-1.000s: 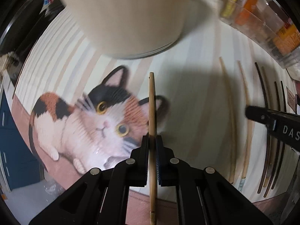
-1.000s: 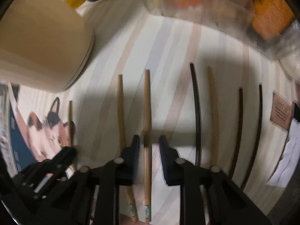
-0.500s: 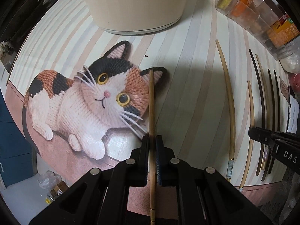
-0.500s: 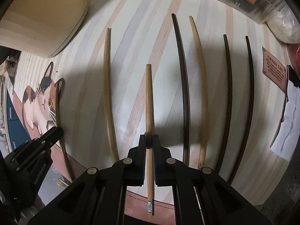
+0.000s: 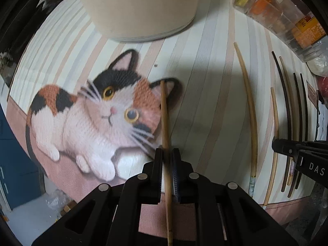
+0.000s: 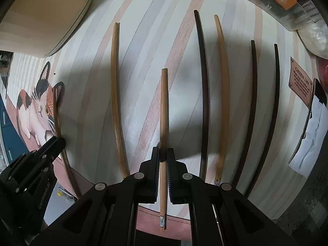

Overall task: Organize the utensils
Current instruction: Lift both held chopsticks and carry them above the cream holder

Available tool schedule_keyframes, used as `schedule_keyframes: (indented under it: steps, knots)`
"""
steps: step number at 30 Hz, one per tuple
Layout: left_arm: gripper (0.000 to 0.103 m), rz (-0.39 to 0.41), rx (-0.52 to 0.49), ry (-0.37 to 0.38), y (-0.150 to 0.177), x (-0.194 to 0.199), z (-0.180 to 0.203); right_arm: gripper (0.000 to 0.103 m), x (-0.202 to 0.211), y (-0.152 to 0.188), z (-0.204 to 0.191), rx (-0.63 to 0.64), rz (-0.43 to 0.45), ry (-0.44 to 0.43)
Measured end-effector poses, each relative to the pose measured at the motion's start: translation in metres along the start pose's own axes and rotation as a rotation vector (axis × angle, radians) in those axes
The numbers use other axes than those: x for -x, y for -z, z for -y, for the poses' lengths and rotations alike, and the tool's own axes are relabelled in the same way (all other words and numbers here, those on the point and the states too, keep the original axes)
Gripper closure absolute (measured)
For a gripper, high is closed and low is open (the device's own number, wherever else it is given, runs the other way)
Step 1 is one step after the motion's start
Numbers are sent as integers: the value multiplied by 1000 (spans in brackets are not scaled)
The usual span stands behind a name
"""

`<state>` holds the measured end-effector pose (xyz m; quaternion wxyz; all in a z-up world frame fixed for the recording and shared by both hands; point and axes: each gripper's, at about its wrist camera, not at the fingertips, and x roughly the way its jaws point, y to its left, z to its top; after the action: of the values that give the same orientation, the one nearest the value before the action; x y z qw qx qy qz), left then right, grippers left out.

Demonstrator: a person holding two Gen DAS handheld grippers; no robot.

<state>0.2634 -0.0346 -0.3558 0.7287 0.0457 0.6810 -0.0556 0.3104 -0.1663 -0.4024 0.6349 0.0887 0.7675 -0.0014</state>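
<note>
My left gripper (image 5: 167,153) is shut on a light wooden chopstick (image 5: 165,110), held over the ear of the cat printed on the placemat (image 5: 205,94). My right gripper (image 6: 163,153) is shut on another light wooden chopstick (image 6: 164,106) with a pale patterned end, slightly above the striped mat (image 6: 143,61). Around it lie a light chopstick (image 6: 114,86) on the left and dark (image 6: 204,78), light (image 6: 223,82) and two dark chopsticks (image 6: 254,94) on the right. The left gripper (image 6: 41,155) shows at the right wrist view's lower left. The right gripper (image 5: 287,147) shows at the left wrist view's right edge.
A wide beige round container (image 5: 139,10) stands at the far side of the mat. Clear plastic boxes with orange labels (image 5: 287,14) line the far right. A brown "GREEN LIFE" tag (image 6: 300,82) and white paper (image 6: 313,135) sit at the mat's right edge.
The right gripper, open around the chopstick a second ago, has shut on it. The left gripper drew back from the beige container, then neared it; its chopstick now leans slightly.
</note>
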Motion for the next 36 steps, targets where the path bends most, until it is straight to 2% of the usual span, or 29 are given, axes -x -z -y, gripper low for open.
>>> schedule_keyframes:
  steps: [5, 12, 19, 25, 26, 31, 36]
  knots:
    - [98, 29, -22, -10, -5, 3, 8, 97, 2, 1, 10, -22, 16, -33]
    - [98, 133, -23, 21, 4, 42, 3, 97, 14, 31, 18, -61, 146, -67]
    - [98, 245, -18, 79, 15, 92, -10, 97, 56, 63, 18, -75, 299, -117]
    - [99, 381, -21, 111, 13, 145, -16, 97, 121, 81, 13, -58, 482, -163]
    - [99, 406, -23, 118, 11, 154, -16, 97, 134, 73, 12, -57, 504, -171]
    - [99, 580, -21, 198, -5, 236, -20, 97, 208, 69, 3, -49, 669, -242]
    - [99, 714, -12, 255, -41, 308, -32, 97, 293, 54, -11, -17, 826, -328]
